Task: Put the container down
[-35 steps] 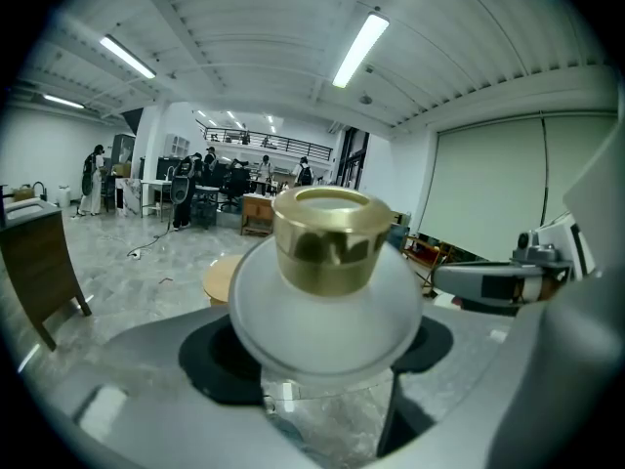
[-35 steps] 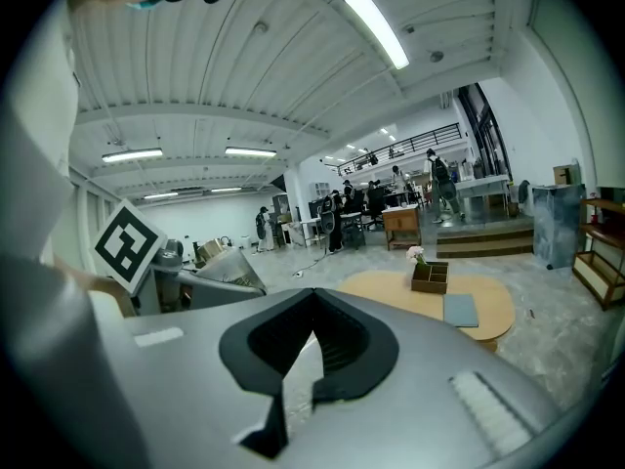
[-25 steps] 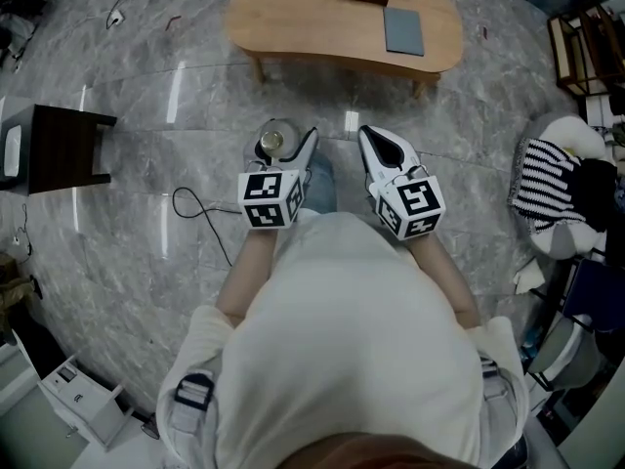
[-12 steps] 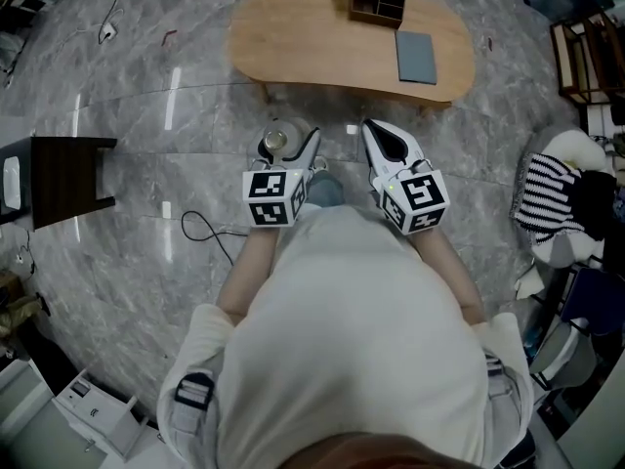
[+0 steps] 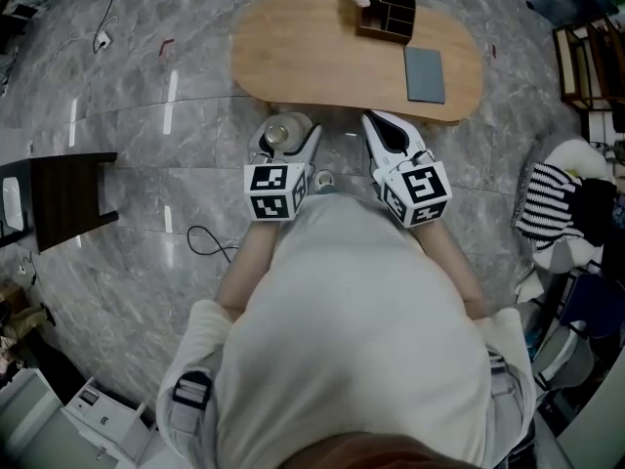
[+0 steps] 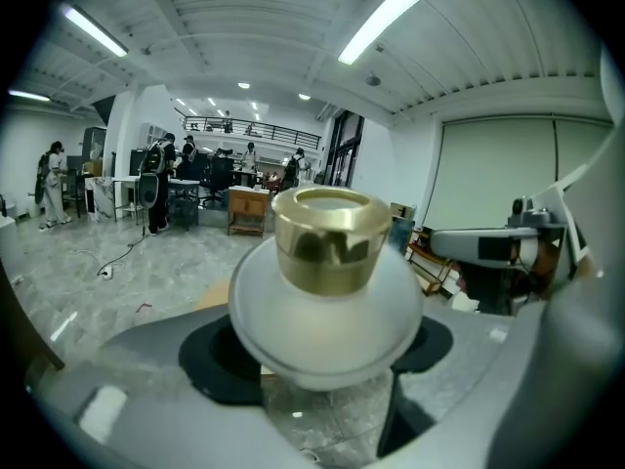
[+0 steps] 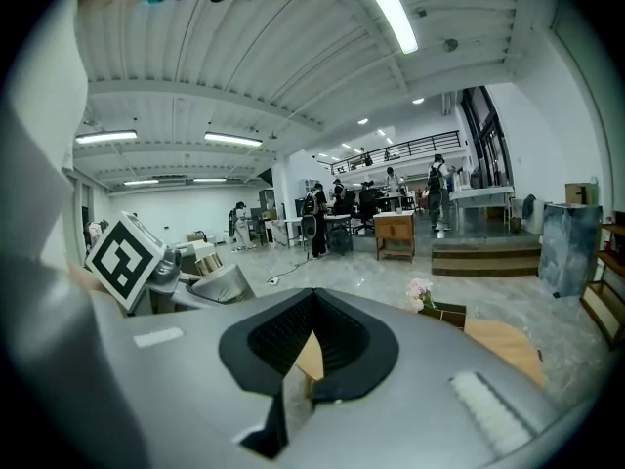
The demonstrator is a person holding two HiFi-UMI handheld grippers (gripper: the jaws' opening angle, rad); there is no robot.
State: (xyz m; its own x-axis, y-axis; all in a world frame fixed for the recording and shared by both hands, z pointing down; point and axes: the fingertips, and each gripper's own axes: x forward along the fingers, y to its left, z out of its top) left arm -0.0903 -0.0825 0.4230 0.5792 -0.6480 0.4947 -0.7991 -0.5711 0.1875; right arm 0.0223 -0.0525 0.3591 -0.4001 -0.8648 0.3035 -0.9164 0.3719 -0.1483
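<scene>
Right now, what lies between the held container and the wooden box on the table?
Nothing but bare tabletop. In the head view, the table is clear from the container up to the wooden box. The grey pad lies off to the side.

Upright gold-capped white container (image 6: 327,296) in left gripper (image 5: 284,141)

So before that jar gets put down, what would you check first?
1. Grip: ok. The container sits clamped in the left gripper.
2. Gold lid on: ok.
3. Container upright: ok, lid on top.
4. Landing spot: ok. The table is bare on its left part; the wooden box and grey pad lie to the right.
5. Container over the tabletop: not ok, it seems only at the near edge.
6. Right gripper: ok, shut, empty, off to the side.
</scene>
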